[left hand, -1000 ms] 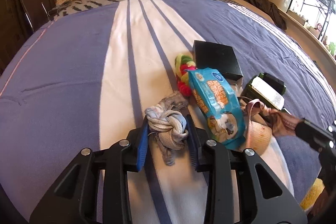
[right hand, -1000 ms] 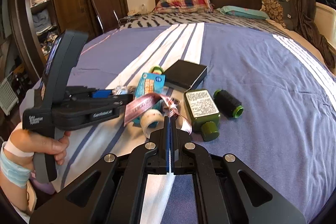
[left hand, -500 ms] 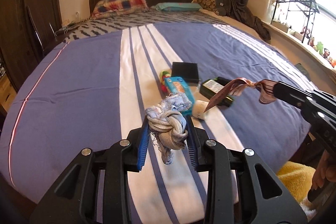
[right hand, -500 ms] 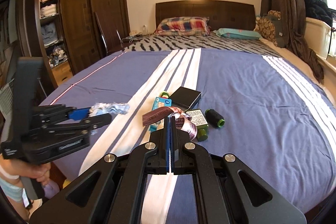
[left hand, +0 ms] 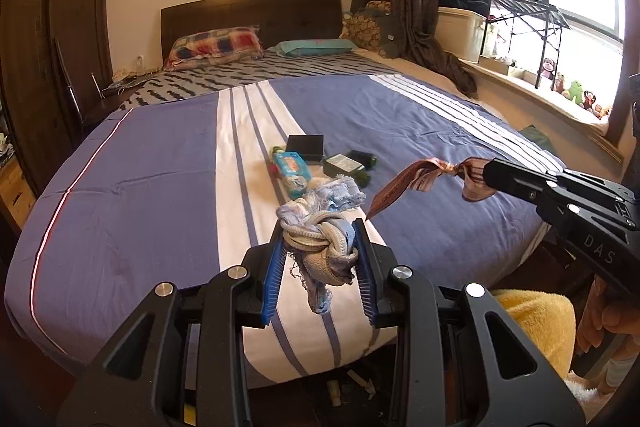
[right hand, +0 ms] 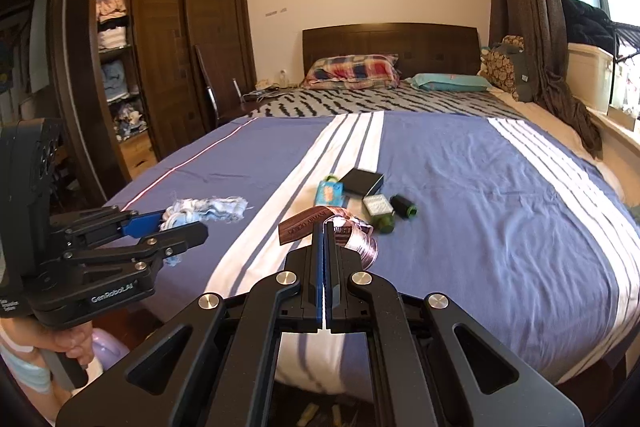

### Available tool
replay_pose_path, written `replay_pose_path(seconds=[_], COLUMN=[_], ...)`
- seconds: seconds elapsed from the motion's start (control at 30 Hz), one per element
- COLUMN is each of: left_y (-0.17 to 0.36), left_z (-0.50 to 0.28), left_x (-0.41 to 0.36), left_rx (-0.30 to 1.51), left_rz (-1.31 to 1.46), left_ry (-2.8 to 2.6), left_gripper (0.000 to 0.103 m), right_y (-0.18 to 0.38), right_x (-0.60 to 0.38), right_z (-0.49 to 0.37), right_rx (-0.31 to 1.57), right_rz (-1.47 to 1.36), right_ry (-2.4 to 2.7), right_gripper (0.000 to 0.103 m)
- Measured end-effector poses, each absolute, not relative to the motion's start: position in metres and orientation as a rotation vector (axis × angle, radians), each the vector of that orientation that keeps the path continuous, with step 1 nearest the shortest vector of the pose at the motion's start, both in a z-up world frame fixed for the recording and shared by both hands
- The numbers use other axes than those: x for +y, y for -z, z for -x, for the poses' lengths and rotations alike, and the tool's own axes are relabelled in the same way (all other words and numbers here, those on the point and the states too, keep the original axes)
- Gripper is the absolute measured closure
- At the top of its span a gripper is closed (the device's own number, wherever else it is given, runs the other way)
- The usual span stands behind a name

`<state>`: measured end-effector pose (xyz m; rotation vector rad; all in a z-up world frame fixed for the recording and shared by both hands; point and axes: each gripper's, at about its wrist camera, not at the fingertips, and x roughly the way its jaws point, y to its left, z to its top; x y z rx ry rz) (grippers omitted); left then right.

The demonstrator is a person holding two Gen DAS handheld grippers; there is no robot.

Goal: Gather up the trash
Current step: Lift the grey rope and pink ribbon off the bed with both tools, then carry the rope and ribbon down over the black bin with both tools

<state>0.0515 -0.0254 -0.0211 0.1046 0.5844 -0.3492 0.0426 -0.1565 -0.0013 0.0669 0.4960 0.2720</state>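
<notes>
My left gripper (left hand: 320, 247) is shut on a knotted grey-blue rag (left hand: 322, 227) and holds it in the air off the foot of the bed; the rag also shows in the right wrist view (right hand: 208, 207). My right gripper (right hand: 324, 227) is shut on a brown printed ribbon (right hand: 320, 221), which hangs from its tip in the left wrist view (left hand: 424, 177). On the bed lie a blue snack packet (left hand: 292, 169), a black box (left hand: 306, 146), a green bottle (left hand: 344, 165), a dark spool (left hand: 364, 158) and a colourful toy (left hand: 277, 150).
The striped blue and white bedspread (left hand: 160, 167) covers the bed. A wooden wardrobe (right hand: 168, 59) stands on the left. A window sill with toys (left hand: 568, 91) runs on the right. A yellow fluffy thing (left hand: 536, 327) sits low on the right. Small litter (left hand: 334, 387) lies on the floor.
Both grippers have pulled back and up from the bed, the left with the rag, the right with the ribbon. The items left on the bed now look farther away.
</notes>
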Motion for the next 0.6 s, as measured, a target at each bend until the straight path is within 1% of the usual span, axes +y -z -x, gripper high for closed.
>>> replay_pose_path(seconds=[0.27, 0.6], left_y=[0.046, 0.121], left_z=[-0.016, -0.009], left_x=[-0.024, -0.023], left_rx=[0.624, 0.804], left_rz=[-0.074, -0.060], left_ry=[0.363, 0.360], left_gripper=[0.072, 0.072], right_y=[0.031, 0.090], right_x=[-0.156, -0.151], right_z=[-0.009, 0.004], right_rx=[0.570, 0.732], right_rz=[-0.083, -0.074], right_ry=[-0.285, -0.290], right_gripper=[0.101, 0.101])
